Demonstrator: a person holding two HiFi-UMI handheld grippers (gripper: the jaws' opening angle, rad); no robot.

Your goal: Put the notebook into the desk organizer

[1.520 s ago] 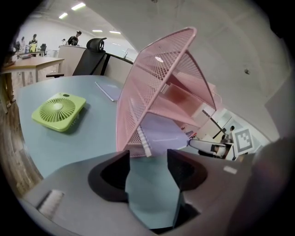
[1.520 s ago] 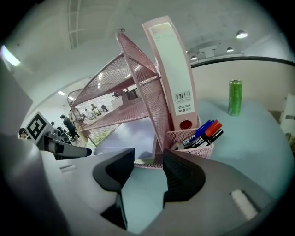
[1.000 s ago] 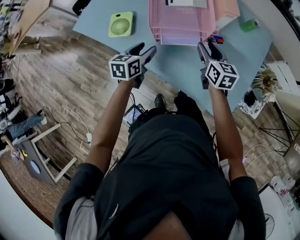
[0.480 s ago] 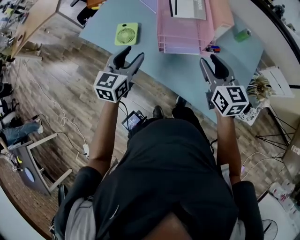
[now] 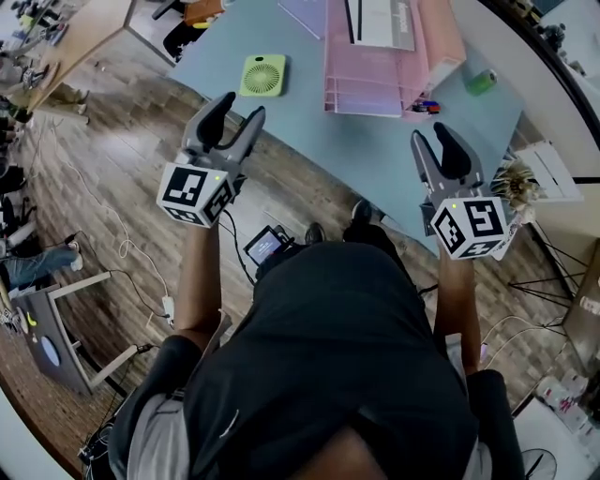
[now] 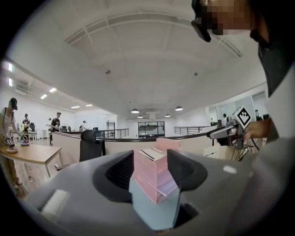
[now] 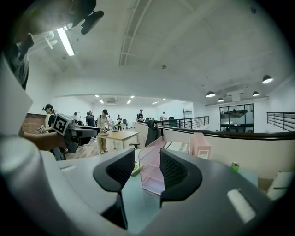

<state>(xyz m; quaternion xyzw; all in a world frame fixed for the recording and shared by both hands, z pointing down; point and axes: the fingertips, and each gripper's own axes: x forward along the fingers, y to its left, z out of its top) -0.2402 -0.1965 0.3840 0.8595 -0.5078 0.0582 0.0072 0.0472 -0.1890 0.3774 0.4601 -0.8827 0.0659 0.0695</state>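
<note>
Jaws stand apart and empty on the left gripper (image 5: 239,108) and right gripper (image 5: 432,137), by the near edge of the blue surface (image 5: 375,159); the notebook (image 5: 380,21) lies in the top of the pink desk organizer (image 5: 375,80), far side.

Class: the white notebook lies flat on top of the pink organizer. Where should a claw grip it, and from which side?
The notebook lies flat on the organizer, so only its thin edges can be pinched. Likely take the near edge, from the person's side, one jaw over, one under.
</note>
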